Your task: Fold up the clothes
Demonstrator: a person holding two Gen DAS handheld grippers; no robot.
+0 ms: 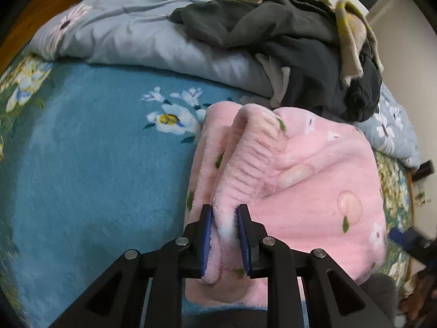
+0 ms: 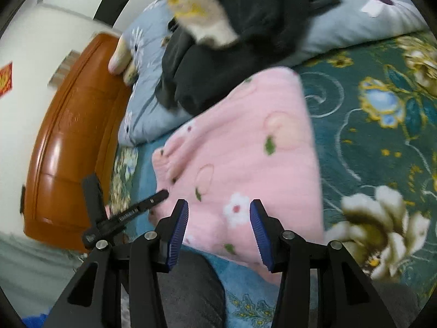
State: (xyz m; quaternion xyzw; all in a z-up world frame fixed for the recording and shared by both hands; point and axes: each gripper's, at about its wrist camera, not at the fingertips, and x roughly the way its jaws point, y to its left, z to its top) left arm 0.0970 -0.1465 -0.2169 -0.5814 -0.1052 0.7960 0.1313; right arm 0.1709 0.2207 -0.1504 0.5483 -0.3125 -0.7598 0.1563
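- The pink fleece garment point(image 1: 308, 180), printed with peaches and small white flowers, lies partly folded on the blue floral blanket point(image 1: 90, 169) that covers the bed.
- The left gripper point(image 1: 224, 213) is clamped on a ribbed fold of the garment — the fabric fills the gap between its blue pads and rises in a ridge away from them.
- The right gripper point(image 2: 219, 207) hangs above the garment's near edge with its fingers point(image 2: 179, 229) spread apart and nothing between them; this view is blurred.
- In the right wrist view the other gripper's black frame point(image 2: 124, 214) shows at the garment's left side.
- Behind the garment, a heap of dark clothes point(image 1: 295, 43) with a tan and yellow piece on top rests on a grey flowered quilt point(image 1: 131, 27), touching the garment's far edge.
- An orange-brown wooden bed board point(image 2: 65, 147) stands beyond the quilt — a white wall behind it.
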